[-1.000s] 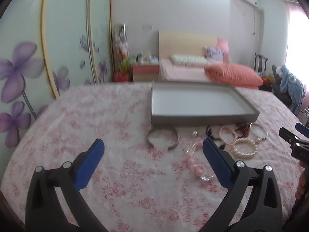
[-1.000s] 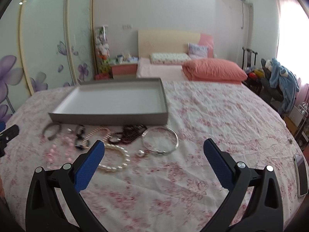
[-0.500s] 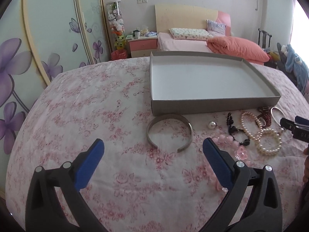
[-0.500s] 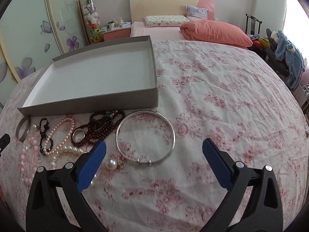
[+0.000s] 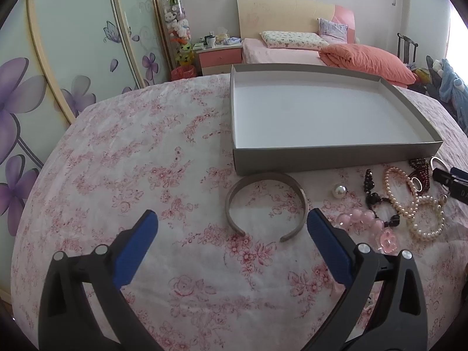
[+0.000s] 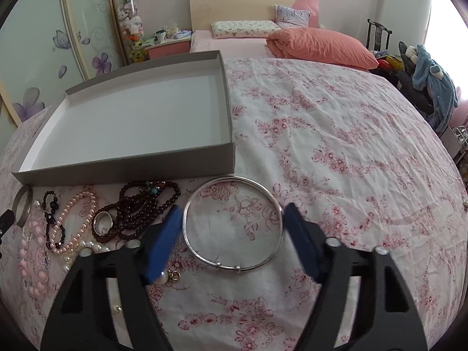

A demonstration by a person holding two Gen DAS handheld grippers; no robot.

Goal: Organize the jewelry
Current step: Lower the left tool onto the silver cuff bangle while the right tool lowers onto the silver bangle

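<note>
Right tool [image 6: 231, 222] spread round silver bangle [image 6: 233, 223] (not pinching); left tool [image 5: 231, 229] wide, empty.

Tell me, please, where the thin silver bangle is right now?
In the right wrist view, the silver bangle lies on the bedspread between the open right gripper's fingers, right of the dark beads.

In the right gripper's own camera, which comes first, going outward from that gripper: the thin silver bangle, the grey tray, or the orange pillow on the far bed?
From the right gripper:
1. Thin silver bangle, lying on the cloth between the open fingers.
2. Grey tray, beyond the bangle and to the left.
3. Orange pillow, at the back, on the bed.
</note>
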